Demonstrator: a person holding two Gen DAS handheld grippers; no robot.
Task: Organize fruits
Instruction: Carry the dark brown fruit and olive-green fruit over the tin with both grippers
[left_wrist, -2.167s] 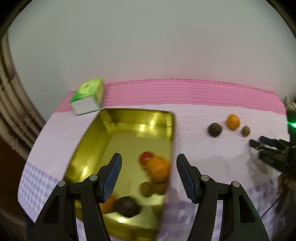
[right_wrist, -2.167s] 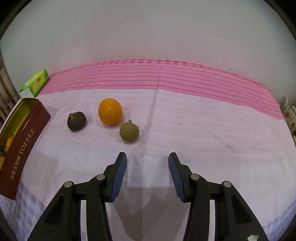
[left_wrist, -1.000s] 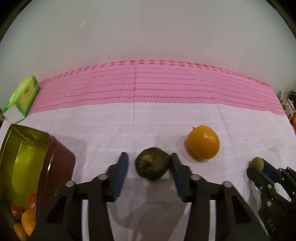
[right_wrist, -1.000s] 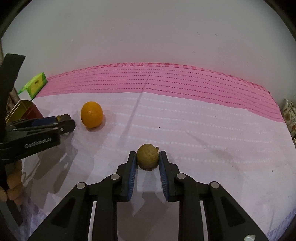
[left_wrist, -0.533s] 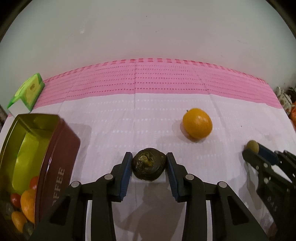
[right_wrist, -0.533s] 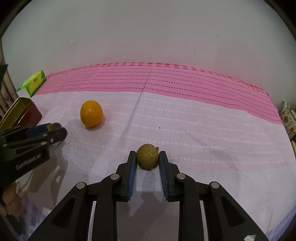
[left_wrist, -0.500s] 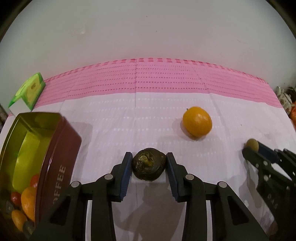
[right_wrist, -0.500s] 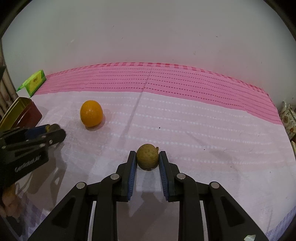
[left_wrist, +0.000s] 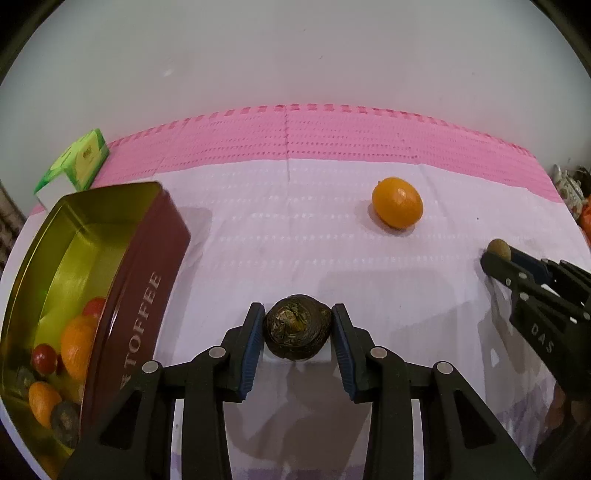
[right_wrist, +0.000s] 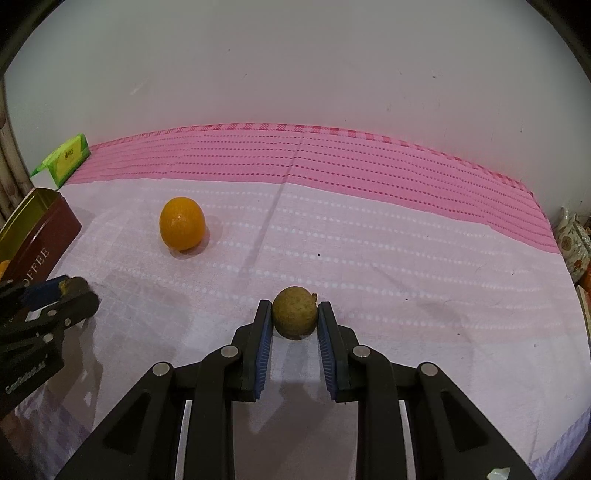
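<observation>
My left gripper is shut on a dark wrinkled fruit, held just above the pink-and-white cloth. To its left stands a maroon toffee tin with a gold inside, holding several fruits. An orange lies on the cloth further back to the right. My right gripper is shut on a small greenish-brown round fruit. In the right wrist view the orange lies back left, the tin sits at the left edge, and the left gripper shows in front of the tin.
A green and white carton stands behind the tin near the wall. The right gripper reaches in from the right edge of the left wrist view. Small ornaments sit off the table's right end. A white wall backs the table.
My left gripper closed on the dark fruit and carried it left toward the tin, which now looks nearer. My right gripper closed on the small greenish-brown fruit and has stayed in place.
</observation>
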